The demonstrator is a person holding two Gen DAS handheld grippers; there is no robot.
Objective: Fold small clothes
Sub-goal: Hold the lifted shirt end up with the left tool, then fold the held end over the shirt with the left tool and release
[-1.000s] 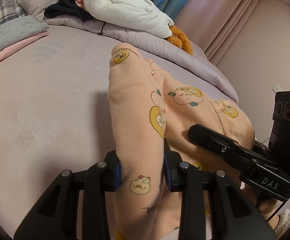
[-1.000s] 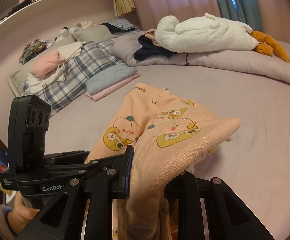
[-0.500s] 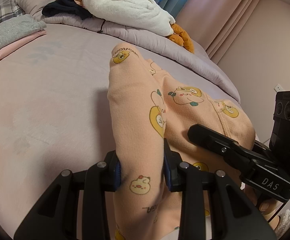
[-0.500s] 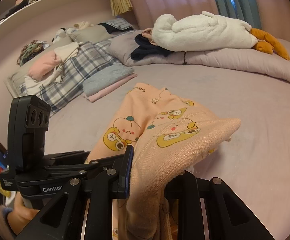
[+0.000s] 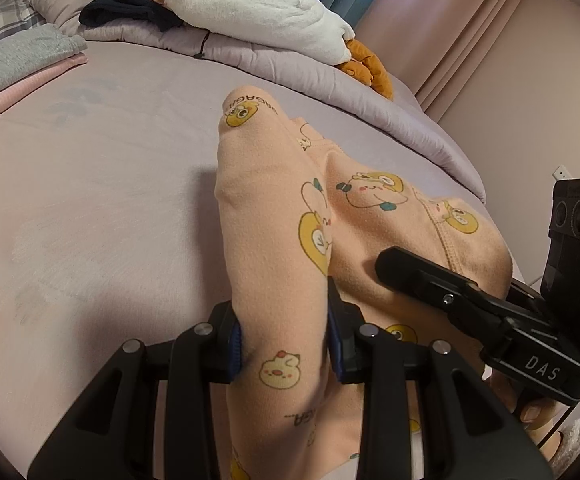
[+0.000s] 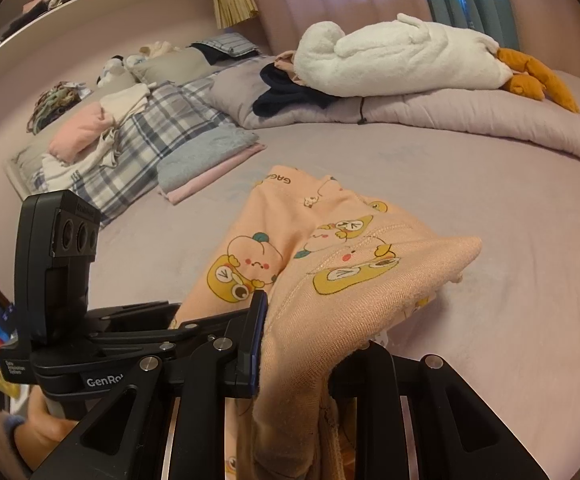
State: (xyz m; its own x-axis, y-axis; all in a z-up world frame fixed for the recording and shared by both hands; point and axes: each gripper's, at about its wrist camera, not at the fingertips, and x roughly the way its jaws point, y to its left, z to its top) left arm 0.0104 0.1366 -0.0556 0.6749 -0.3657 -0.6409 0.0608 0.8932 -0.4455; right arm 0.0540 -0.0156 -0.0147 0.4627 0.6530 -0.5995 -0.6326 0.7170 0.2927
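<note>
Around us on the bed lie a rolled lilac duvet with a white plush goose on top, a dark navy garment beside it, and a folded grey and pink stack near a plaid blanket; nothing stands between us and the peach cartoon-print garment, which drapes forward from our grippers onto the sheet. Our left gripper has its fingers closed narrowly on a bunched fold of that garment, and our right gripper likewise pinches a thick fold near a stitched seam. The left wrist view shows the right gripper's finger lying against the cloth and the pink curtains; only the right wrist view shows the shelf and the clothes heaped on the plaid blanket.
</note>
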